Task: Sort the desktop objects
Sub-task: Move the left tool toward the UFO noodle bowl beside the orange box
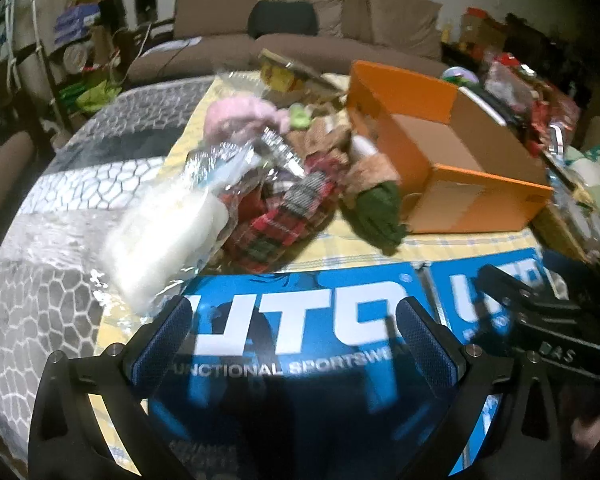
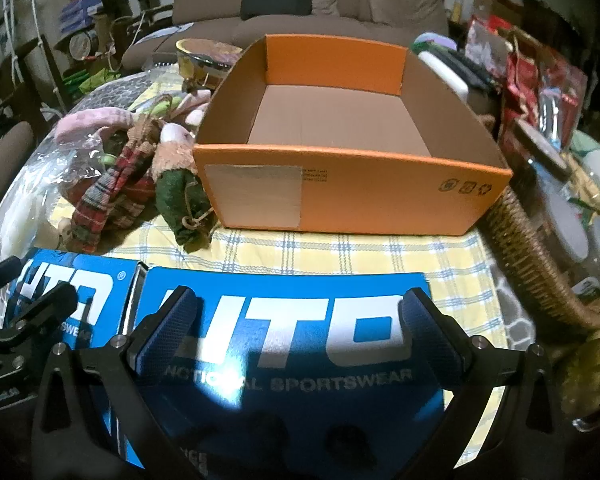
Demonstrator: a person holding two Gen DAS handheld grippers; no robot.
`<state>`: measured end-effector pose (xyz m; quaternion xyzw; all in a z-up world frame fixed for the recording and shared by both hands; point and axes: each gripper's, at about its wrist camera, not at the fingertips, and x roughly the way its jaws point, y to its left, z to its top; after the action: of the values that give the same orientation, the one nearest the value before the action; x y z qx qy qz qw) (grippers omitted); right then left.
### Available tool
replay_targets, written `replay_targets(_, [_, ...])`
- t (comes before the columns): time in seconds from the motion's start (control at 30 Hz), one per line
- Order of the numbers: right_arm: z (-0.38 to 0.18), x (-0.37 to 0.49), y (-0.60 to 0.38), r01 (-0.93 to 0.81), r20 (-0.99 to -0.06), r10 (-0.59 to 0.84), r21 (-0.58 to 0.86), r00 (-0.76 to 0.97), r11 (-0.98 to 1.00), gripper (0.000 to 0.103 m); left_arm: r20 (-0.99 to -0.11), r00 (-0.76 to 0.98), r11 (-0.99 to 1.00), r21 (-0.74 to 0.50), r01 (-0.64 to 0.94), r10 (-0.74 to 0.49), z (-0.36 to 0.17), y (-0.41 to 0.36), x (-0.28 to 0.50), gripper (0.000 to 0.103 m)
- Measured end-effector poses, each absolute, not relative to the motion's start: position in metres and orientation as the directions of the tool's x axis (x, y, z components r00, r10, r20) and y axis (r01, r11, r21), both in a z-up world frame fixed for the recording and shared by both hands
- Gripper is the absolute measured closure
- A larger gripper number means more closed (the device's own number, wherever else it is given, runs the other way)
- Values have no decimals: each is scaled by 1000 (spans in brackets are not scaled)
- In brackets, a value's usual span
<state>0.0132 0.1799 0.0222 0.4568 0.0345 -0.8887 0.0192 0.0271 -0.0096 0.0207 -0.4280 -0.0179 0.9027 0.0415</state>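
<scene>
Two blue "UTO Functional Sportswear" packages lie side by side at the near edge of the table. My left gripper (image 1: 294, 320) is open over the left package (image 1: 300, 320). My right gripper (image 2: 296, 316) is open over the right package (image 2: 292, 336); the left package also shows in the right wrist view (image 2: 76, 300). An empty orange cardboard box (image 2: 356, 192) stands behind them; it also shows in the left wrist view (image 1: 460, 168). A pile of soft toys (image 2: 132, 168) lies left of the box, with a green rag doll (image 1: 380, 212) and plaid cloth (image 1: 276, 224).
A white item in clear plastic (image 1: 164, 240) lies at the left. A wicker basket (image 2: 532, 256) stands at the right beside red bags (image 2: 540, 80) and clutter. A round tin (image 2: 204, 60) sits behind the toys. A brown sofa (image 1: 300, 8) is beyond the yellow checked tablecloth (image 2: 340, 252).
</scene>
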Motion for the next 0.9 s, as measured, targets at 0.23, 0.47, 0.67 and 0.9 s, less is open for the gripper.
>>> replay_targets(0.23, [57,37,180,92,-762,-44,-21,-647,-996,0,-723,-684,-993,-30,-115,101,58,-15,66,0])
replay_targets(0.47, [97,47,173,144,-734,-91,-9,-673,-989,0,-672,-739,-995,24,-96,55,108,-34,70,0])
replay_targets(0.67, [125,43,161,154,-716,-106,-2,-690,-988,0,-639,-769,-998,42,-50,12,135,-43,60,0])
replay_targets(0.9, [143,35,152,160,-709,-114,3,-696,-987,0,-632,-775,-998,55,-38,-6,149,-44,47,0])
